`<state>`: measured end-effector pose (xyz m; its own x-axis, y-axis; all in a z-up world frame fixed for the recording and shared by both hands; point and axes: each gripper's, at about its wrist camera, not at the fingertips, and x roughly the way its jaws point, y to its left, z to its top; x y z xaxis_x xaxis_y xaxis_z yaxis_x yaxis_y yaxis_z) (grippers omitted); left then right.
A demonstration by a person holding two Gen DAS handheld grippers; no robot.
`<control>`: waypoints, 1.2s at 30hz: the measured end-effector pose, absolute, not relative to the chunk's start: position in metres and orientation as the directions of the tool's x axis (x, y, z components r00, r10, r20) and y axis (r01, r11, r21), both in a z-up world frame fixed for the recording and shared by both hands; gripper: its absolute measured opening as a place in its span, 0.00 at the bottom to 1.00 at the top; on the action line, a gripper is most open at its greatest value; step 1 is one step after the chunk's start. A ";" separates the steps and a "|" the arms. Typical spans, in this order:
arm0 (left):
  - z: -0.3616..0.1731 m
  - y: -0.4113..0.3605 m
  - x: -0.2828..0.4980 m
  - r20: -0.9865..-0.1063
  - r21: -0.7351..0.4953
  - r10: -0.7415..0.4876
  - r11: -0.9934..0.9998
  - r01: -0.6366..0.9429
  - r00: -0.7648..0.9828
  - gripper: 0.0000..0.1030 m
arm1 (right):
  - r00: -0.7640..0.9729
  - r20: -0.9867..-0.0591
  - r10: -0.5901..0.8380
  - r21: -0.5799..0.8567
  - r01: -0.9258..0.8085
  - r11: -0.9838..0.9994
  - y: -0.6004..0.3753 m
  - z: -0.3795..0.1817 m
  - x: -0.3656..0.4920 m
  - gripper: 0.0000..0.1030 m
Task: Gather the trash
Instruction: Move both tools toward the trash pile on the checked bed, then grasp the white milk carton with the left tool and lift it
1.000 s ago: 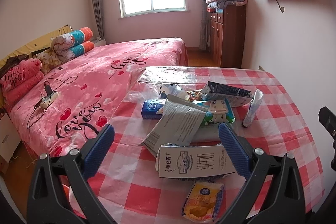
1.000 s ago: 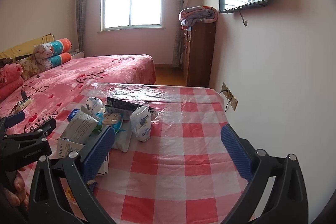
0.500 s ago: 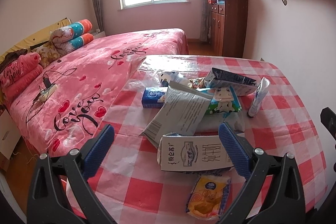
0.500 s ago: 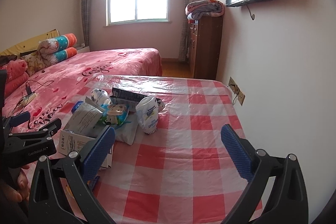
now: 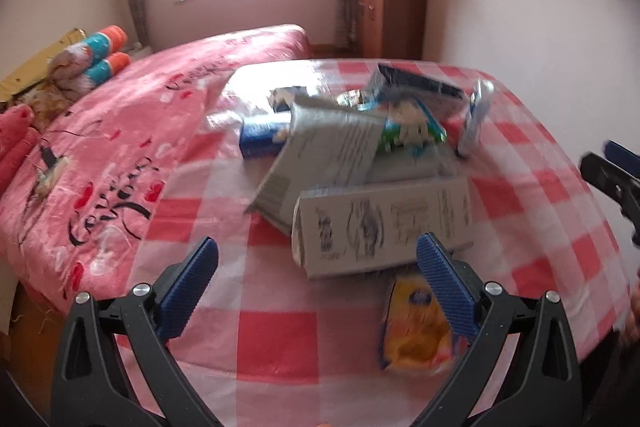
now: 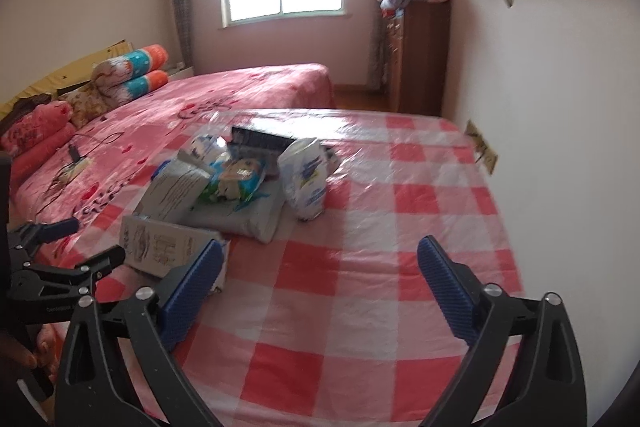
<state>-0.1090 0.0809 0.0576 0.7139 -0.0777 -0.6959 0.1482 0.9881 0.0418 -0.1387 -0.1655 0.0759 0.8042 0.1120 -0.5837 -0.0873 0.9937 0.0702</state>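
I see both my left gripper (image 5: 318, 267) and right gripper (image 6: 320, 269) with fingers spread wide, holding nothing. The trash pile (image 6: 236, 183) lies on the checkered counter (image 6: 400, 227), beside the bed (image 6: 248, 87).

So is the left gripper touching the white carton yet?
Apart. The left wrist view shows the left gripper open, checked cloth visible between its left finger and the white carton.
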 end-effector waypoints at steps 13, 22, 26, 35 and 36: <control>0.053 0.114 -0.103 -0.712 -0.013 -0.163 0.976 0.219 0.683 0.97 | 0.556 -0.701 0.447 0.251 -0.394 0.884 -0.106 0.031 -0.124 0.66; 0.073 0.091 -0.090 -0.692 0.110 -0.243 0.895 0.433 0.680 0.97 | 0.403 -0.752 0.521 0.308 -0.483 0.820 -0.059 0.002 -0.126 0.90; 0.070 0.071 -0.088 -0.709 0.278 -0.263 0.749 0.602 0.655 0.97 | 0.414 -0.765 0.493 0.241 -0.526 0.816 -0.042 0.000 -0.134 0.91; 0.047 0.031 -0.076 -0.785 0.424 -0.239 0.464 0.778 0.571 0.97 | 0.440 -0.765 0.471 0.214 -0.516 0.830 -0.060 -0.005 -0.157 0.91; 0.043 0.028 -0.075 -0.790 0.440 -0.224 0.442 0.782 0.571 0.97 | 0.441 -0.763 0.473 0.219 -0.512 0.831 -0.064 -0.004 -0.159 0.91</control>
<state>-0.0746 0.0277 0.0431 0.5711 -0.2241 -0.7897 0.7817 0.4423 0.4397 -0.1590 -0.0642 -0.0040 0.4409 0.4731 -0.7628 -0.5121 0.8305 0.2190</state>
